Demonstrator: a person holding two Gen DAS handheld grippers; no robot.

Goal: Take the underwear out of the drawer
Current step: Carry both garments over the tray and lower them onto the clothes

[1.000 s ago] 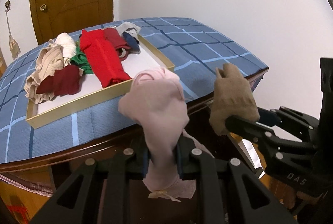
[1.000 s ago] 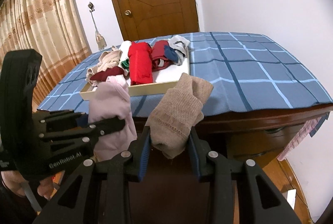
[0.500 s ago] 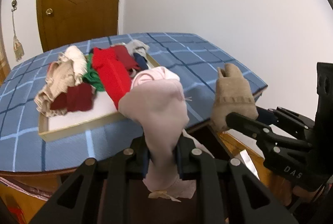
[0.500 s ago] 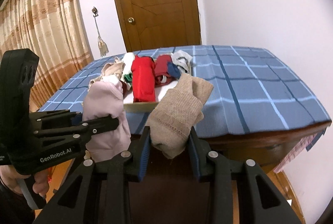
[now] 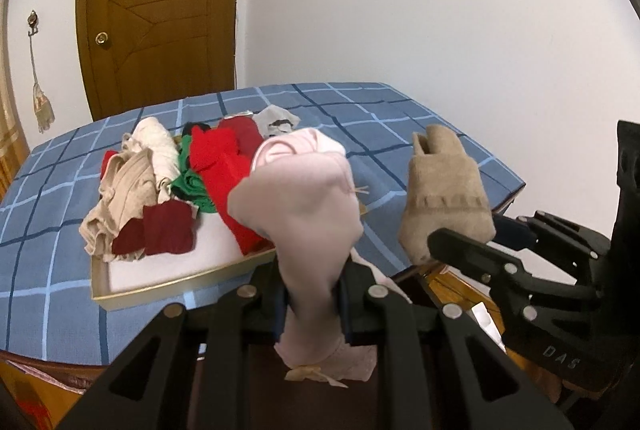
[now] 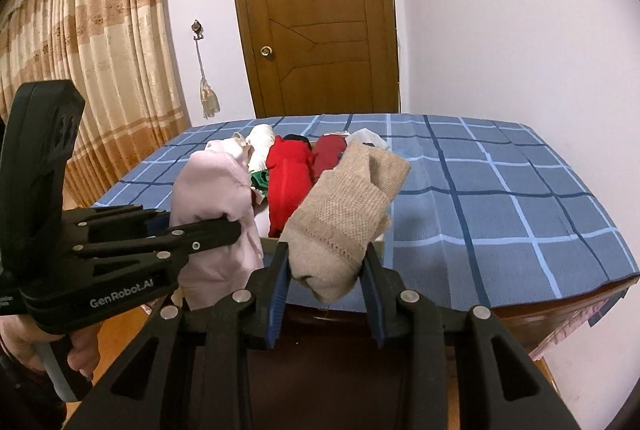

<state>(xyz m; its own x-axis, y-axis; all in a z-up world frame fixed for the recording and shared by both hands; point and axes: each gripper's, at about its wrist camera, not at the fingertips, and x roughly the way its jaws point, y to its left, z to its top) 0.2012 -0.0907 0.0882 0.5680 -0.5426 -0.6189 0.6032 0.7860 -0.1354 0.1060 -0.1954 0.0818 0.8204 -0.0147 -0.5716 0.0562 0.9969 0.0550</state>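
In front of the table (image 6: 500, 214), two garments are hanging pinched
The left gripper (image 5: 312, 294) is clamping pink underwear (image 5: 296, 198); the right gripper (image 6: 326, 282) is squeezing a tan pair (image 6: 344, 214)

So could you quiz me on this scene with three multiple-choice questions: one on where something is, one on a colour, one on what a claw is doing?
1. Where is the pile of folded clothes?
A. in a shallow tray on the table
B. on the floor
C. hanging on the door

2. What colour is the garment in the left claw?
A. green
B. pale pink
C. black

3. What is the right claw doing?
A. hanging open, empty
B. gripping the door knob
C. clamped on a tan garment

Answers: 1 A, the tray sits on the blue checked tablecloth. 2 B, the pink garment rises from the left claw. 3 C, the right claw squeezes the tan garment.
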